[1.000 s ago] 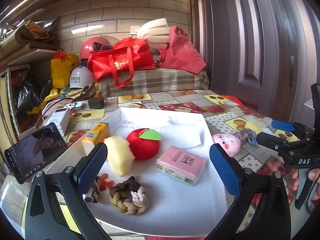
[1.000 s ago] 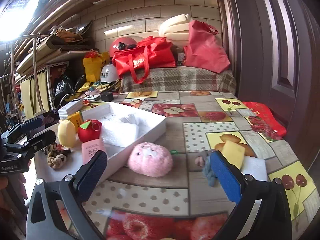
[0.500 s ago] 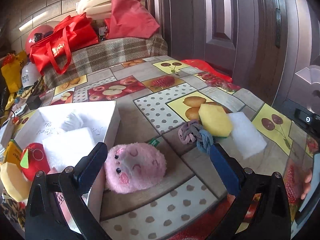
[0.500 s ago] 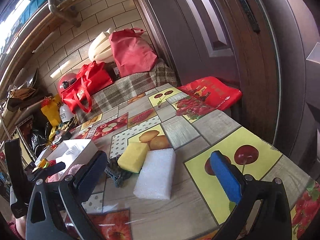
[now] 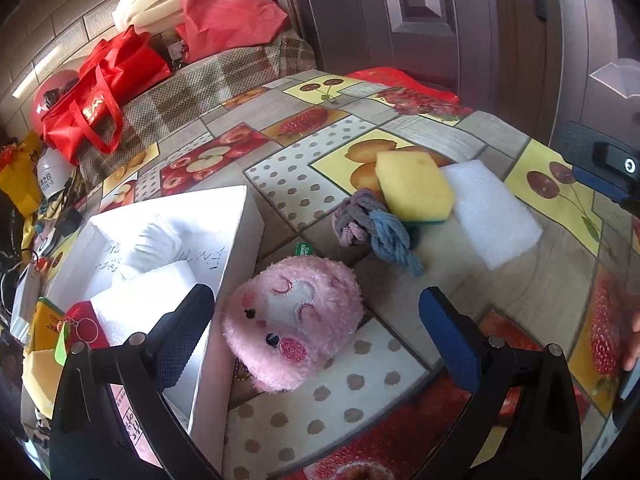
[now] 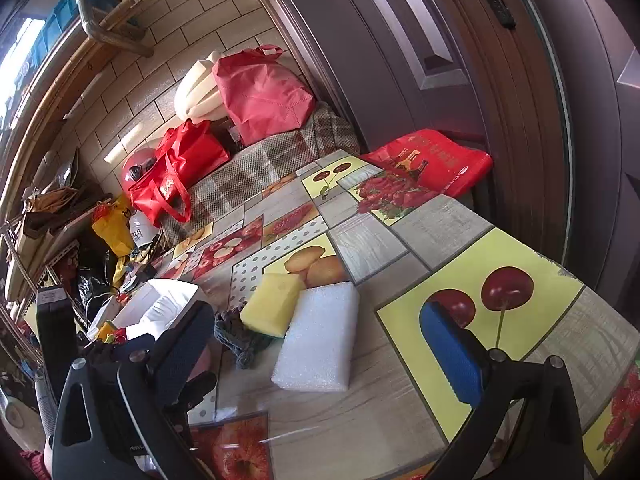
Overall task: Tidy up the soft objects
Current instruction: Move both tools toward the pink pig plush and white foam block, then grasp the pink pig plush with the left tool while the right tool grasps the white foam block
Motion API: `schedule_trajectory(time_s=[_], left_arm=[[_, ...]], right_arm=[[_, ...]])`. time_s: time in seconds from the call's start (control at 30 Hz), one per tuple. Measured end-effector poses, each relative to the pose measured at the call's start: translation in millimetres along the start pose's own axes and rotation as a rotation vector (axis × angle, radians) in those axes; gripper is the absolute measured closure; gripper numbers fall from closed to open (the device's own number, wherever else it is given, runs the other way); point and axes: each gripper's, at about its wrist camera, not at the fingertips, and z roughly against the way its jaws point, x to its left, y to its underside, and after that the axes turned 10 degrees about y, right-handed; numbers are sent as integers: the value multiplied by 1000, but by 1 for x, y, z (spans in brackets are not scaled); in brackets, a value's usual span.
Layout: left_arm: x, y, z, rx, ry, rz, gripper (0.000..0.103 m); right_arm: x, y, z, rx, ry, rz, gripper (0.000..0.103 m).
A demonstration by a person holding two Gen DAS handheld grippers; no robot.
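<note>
**Both hand-held grippers spread wide, nothing held; pink plush at the box wall**

Left hand-held gripper [image 5: 316, 340]: fingers wide apart, empty, poised over the near part of the worktop [image 5: 532, 292]. The pink plush toy [image 5: 294, 322] lies between and just beyond the fingertips, not touched by either pad. Plush rests on the worktop against the right outer wall of the white box [image 5: 236, 240]. Its embroidered face is turned up and toward the near side; long axis runs roughly from near-left to far-right.

Right hand-held gripper [image 6: 320, 344]: fingers also spread, empty, above the cherry-print patch of the worktop cloth.

Loose soft items on the worktop, farther right of the plush:
- knotted rope toy [image 5: 374, 230], grey and blue strands, long axis from far-left to near-right, blue end nearer.
- yellow sponge [image 5: 414, 188], green scrub layer underneath, touching the rope toy's far-right side and overlapping the edge of the white foam block [image 5: 490, 210].
- foam block lies flat, long axis from far-left to near-right in the left wrist view.

Inside the box: a white foam piece [image 5: 144, 300], a red plush apple [image 5: 86, 330] with a key ring, a yellow carton [image 5: 44, 326], partly hidden by the left finger.

Background: red tote bag [image 6: 174, 176] on a plaid-covered bench at the far side.
</note>
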Motion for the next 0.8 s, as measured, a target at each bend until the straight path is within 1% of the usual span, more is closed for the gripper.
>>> schedule_trajectory(time_s=[0.07,0.13,0.17,0.23,0.27,0.3,0.37,0.4,0.43,0.47,0.53,0.57,0.63,0.67,0.77,0.8], left_arm=[[-5,4,6,-25,40,-26,1],[-5,8,10,-54,64,-48,1],[-2,8,16,-78,94,-40,1],[2,12,36,-153,170,-12,1],[2,15,44,-178,207,-5,1],[0,17,49,-189,223,-6,1],[-3,16,49,-178,178,-19,1],[-2,15,45,-166,169,-16,1],[1,13,40,-140,183,10,1],[7,11,35,-110,214,65,1],[12,14,37,-101,328,169,1],[12,16,43,-114,372,189,1],[6,22,53,-118,414,184,1],[4,25,54,-104,420,182,1],[4,35,42,-24,374,198,1],[2,36,41,-25,313,165,1]], right_arm=[[-4,1,0,6,1,-20,0],[-6,1,0,7,0,-32,0],[-7,1,0,9,-1,-36,0],[-7,1,0,11,-3,-38,0],[-8,1,0,12,-3,-38,0],[-8,2,-1,14,-5,-40,0],[-8,2,-2,23,-8,-42,0],[-8,2,-2,28,-10,-43,0],[-8,2,-3,31,-12,-44,0],[-8,2,-2,32,-13,-48,0],[-11,3,-1,29,-11,-63,0],[-12,2,-2,32,-9,-71,0],[-15,3,-4,45,-7,-85,0],[-15,3,-6,54,-8,-92,0],[-16,4,-8,72,-8,-103,0],[-16,4,-8,72,-8,-105,0]])
